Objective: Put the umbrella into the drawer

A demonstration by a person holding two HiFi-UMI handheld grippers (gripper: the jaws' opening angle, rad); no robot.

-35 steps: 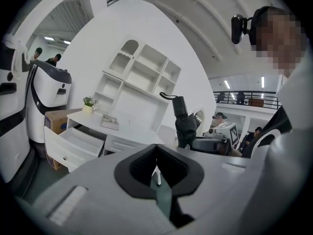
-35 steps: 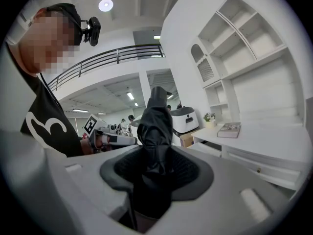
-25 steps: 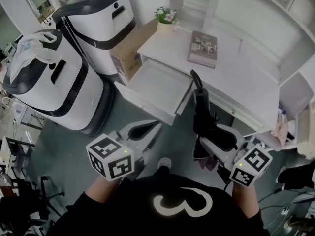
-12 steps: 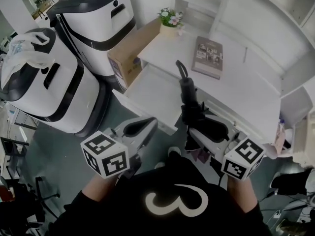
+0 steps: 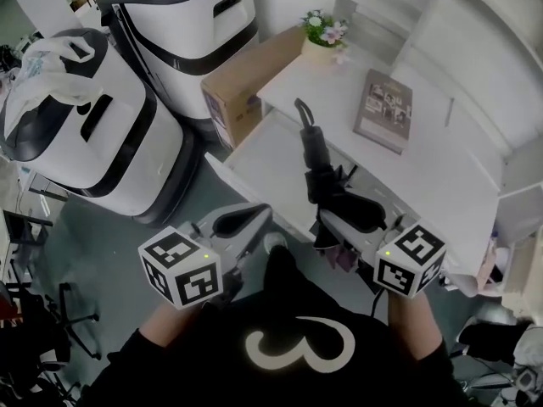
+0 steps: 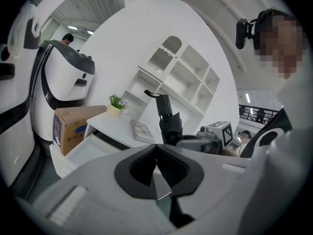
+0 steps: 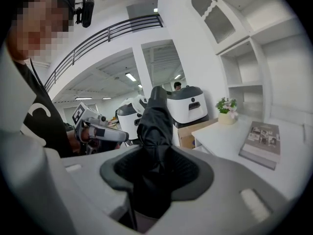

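Under the right gripper [image 5: 338, 217], part of the umbrella [image 5: 315, 161] is hidden.

The grey hardcover book [image 5: 390, 108] and small potted flowers [image 5: 325, 34] sat on the white wooden desk [image 5: 441, 181]; its open white drawer [image 5: 265, 164] jutted toward me, and the brown cardboard box [image 5: 248, 79] stood at the desk's left.

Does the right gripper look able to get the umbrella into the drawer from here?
Probably yes. The right gripper holds the umbrella above the open drawer, whose visible floor looks bare, and the left gripper sits aside. The upright umbrella would need tilting.
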